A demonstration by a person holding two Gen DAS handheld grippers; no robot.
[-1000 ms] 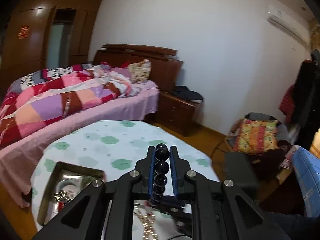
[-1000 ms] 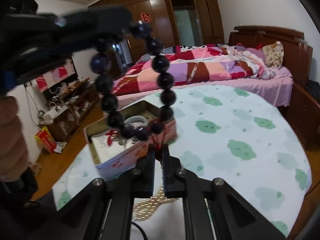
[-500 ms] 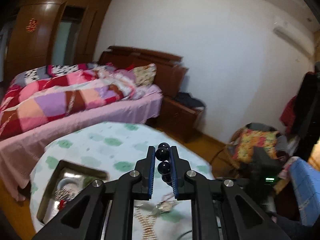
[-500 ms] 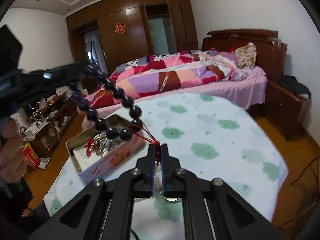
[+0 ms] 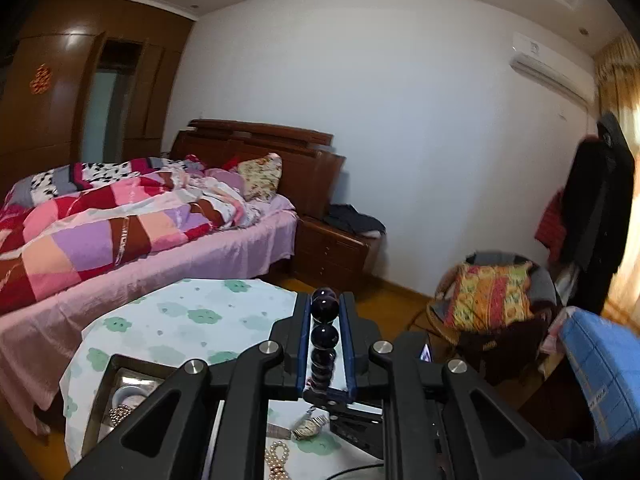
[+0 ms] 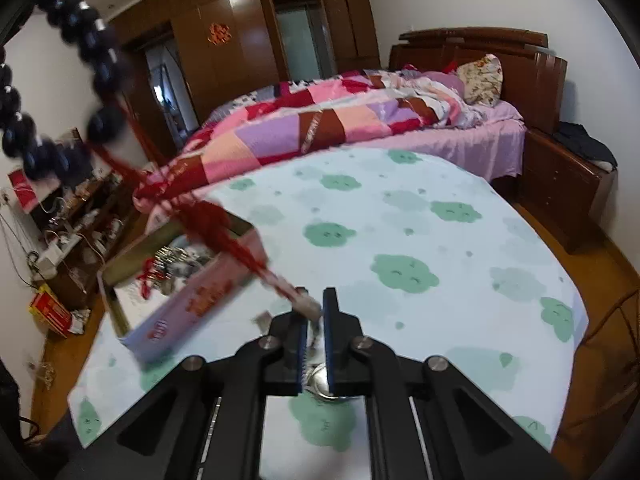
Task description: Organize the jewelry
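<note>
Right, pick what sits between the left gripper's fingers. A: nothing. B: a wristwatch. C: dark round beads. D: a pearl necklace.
C: in the left wrist view the dark round beads are lined up between the left gripper's blue-edged fingers, which close on them.

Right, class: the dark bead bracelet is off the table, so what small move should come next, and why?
Probably carry the bracelet over the open tin and lower it in. The left tool grips its beads, its red tassel trails to the right tool's tips, and the tin already holds other jewelry.
</note>
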